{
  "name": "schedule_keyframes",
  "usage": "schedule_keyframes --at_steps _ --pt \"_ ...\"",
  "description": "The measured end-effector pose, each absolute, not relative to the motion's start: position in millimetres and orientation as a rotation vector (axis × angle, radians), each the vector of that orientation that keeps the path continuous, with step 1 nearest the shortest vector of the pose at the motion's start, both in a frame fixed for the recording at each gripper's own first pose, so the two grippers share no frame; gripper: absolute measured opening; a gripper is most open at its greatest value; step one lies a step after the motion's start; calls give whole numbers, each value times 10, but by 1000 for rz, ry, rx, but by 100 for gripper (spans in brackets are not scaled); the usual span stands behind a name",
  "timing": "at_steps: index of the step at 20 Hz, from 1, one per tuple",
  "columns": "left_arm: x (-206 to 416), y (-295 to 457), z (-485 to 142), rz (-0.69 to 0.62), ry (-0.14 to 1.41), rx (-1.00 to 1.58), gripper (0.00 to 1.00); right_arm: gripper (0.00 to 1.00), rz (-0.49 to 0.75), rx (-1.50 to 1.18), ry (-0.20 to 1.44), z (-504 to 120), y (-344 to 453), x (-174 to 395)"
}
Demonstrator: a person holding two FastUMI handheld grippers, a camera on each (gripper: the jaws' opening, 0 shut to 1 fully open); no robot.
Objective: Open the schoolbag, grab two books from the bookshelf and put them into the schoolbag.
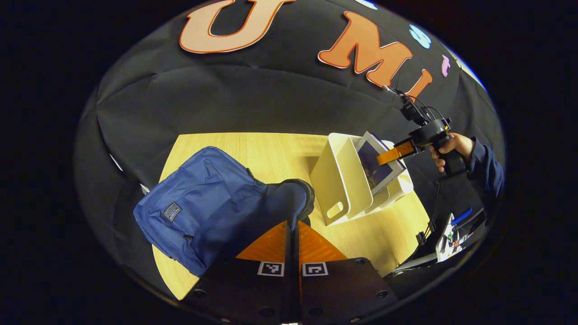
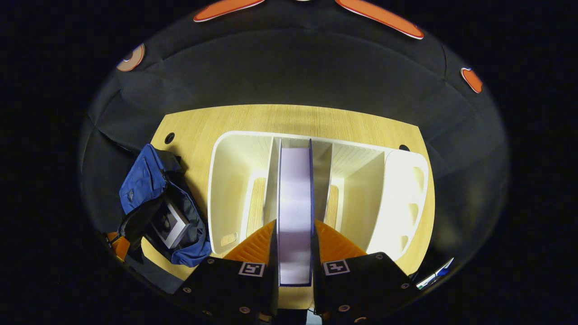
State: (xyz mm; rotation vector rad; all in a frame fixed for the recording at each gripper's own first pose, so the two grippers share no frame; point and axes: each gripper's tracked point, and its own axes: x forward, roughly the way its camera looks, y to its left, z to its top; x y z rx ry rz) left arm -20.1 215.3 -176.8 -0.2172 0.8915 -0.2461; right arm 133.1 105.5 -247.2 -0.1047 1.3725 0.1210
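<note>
A wooden table (image 1: 271, 149) stands against the booth's black cloth wall.

In the left gripper view, the left gripper (image 1: 292, 234) sits at the bottom edge with its fingers drawn together, a fold of the blue bag's (image 1: 203, 203) dark opening flap pinched between their tips. The bag lies on the table's left part, its front with a small patch turned up. Just right of it is the white shelf (image 1: 343, 180), its dividers tilted in this view, with a book (image 1: 377, 167) leaning in a far slot. Beyond, the right gripper (image 1: 393, 154) reaches in from the right and touches that book's upper edge; a hand (image 1: 454, 146) in a dark blue sleeve (image 1: 487, 167) holds its handle, and cables trail off it. Some papers and pens (image 1: 456, 228) lie low at the right, off the table.

In the right gripper view, the right gripper (image 2: 294, 253) is clamped on the book (image 2: 294, 198), seen edge-on with its pale page block running up between the two fingers. The book stands in the middle slot of the shelf (image 2: 226, 189), between two dividers. To the left, the bag (image 2: 149, 180) lies open on the table (image 2: 293, 119), and another book (image 2: 168, 222) is inside its mouth. The left gripper (image 2: 118, 246) shows at the bag's lower-left edge, too small to tell its fingers.
</note>
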Motion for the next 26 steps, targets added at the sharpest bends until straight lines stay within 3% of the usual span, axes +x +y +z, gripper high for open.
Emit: schedule_keyframes --at_steps 5,17,22,26 --pt "-212 2161 -1777 -249 882 -224 1 26 143 -40 1392 -2240 1045 1228" --pt "-210 2170 -1760 -258 881 -198 1 25 194 22 1199 -855 795 1213" --pt "-194 2147 -1763 -260 884 -195 1 25 167 97 1126 -652 612 1139" --pt "-166 2172 -1759 -256 879 -190 1 25 206 306 1071 -602 712 1003"
